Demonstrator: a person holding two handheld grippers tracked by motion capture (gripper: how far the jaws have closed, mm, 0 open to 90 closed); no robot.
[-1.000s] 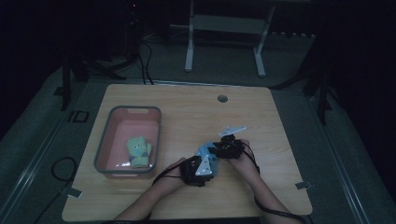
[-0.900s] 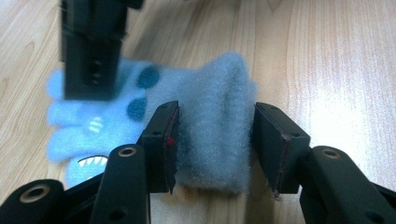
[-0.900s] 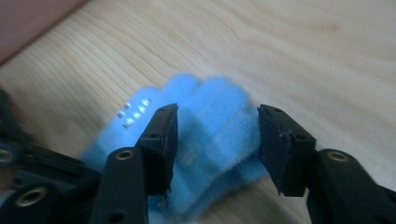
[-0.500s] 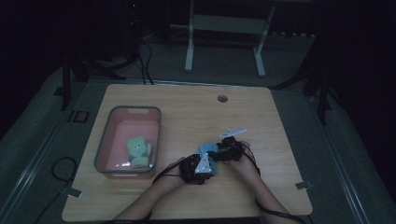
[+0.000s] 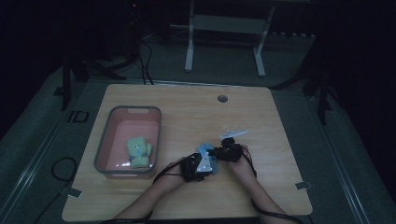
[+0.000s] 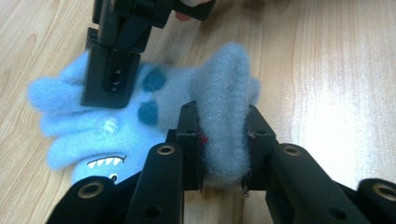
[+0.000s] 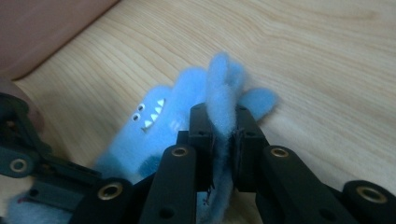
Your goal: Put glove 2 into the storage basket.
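A fuzzy blue glove-like toy (image 5: pixel 204 150) with white teeth and small eyes lies on the wooden table near its front middle. My left gripper (image 6: pixel 223 140) is shut on a raised fold of the toy (image 6: pixel 224 107), with the pile bulging between its pads. My right gripper (image 7: pixel 223 135) has just been closing with a thin ridge of the blue toy (image 7: pixel 159 126) between its jaws, and the pads now pinch that ridge. In the high view the left gripper (image 5: pixel 207 161) and the right gripper (image 5: pixel 214 152) meet over the toy, tips close together.
A pink bin (image 5: pixel 133 112) stands at the left of the table with a green plush toy (image 5: pixel 138 151) inside. A round cable hole (image 5: pixel 222 98) sits near the far edge. Bare wood (image 5: pixel 280 154) lies to the right of the hands.
Both hands stay almost in place over the blue toy. The right gripper has edged slightly toward the table's front edge.
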